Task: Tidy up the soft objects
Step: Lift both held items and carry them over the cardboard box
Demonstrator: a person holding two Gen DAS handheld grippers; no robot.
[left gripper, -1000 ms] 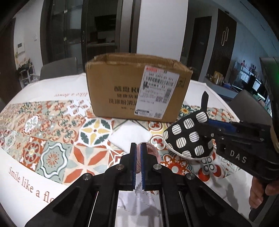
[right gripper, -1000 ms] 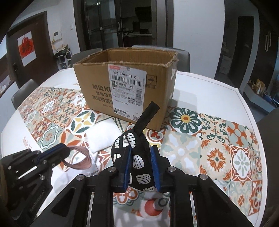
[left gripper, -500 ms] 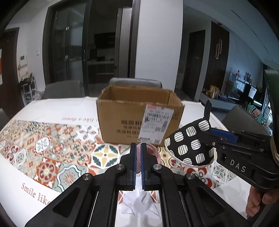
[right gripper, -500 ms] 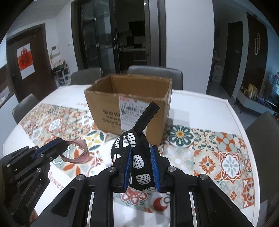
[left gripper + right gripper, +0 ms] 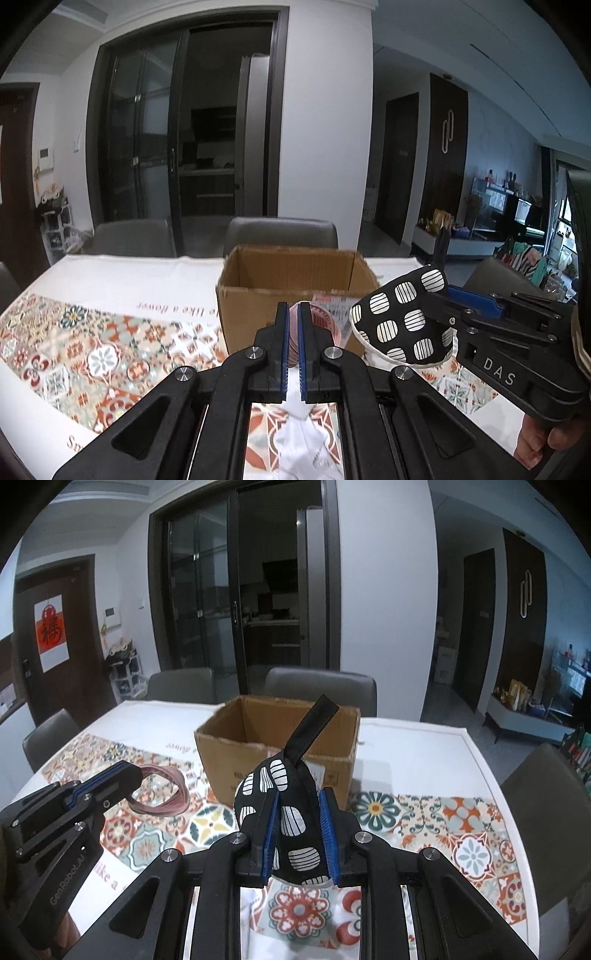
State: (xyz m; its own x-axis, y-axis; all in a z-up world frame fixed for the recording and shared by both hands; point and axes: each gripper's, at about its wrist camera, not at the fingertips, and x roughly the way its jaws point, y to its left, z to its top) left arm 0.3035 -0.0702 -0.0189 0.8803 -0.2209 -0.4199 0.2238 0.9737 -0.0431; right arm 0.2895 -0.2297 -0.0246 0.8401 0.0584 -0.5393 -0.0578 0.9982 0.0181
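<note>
An open cardboard box (image 5: 295, 291) (image 5: 280, 746) stands on the patterned tablecloth ahead of both grippers. My left gripper (image 5: 293, 325) is shut on a pink ribbed band (image 5: 321, 321), held above the table in front of the box; the band also shows in the right wrist view (image 5: 162, 788). My right gripper (image 5: 297, 823) is shut on a black pouch with white striped spots (image 5: 284, 794), its black strap pointing up; it also shows in the left wrist view (image 5: 402, 325). A white cloth (image 5: 306, 439) lies on the table below the left gripper.
Grey chairs (image 5: 321, 686) stand behind the far edge of the table (image 5: 424, 812). More chairs stand at the left (image 5: 51, 734) and right (image 5: 546, 794) sides. The left gripper's body (image 5: 62, 819) is low on the left in the right wrist view.
Both grippers have risen with their loads; the box now sits lower in view and its open inside shows. The white cloth stays on the table.
</note>
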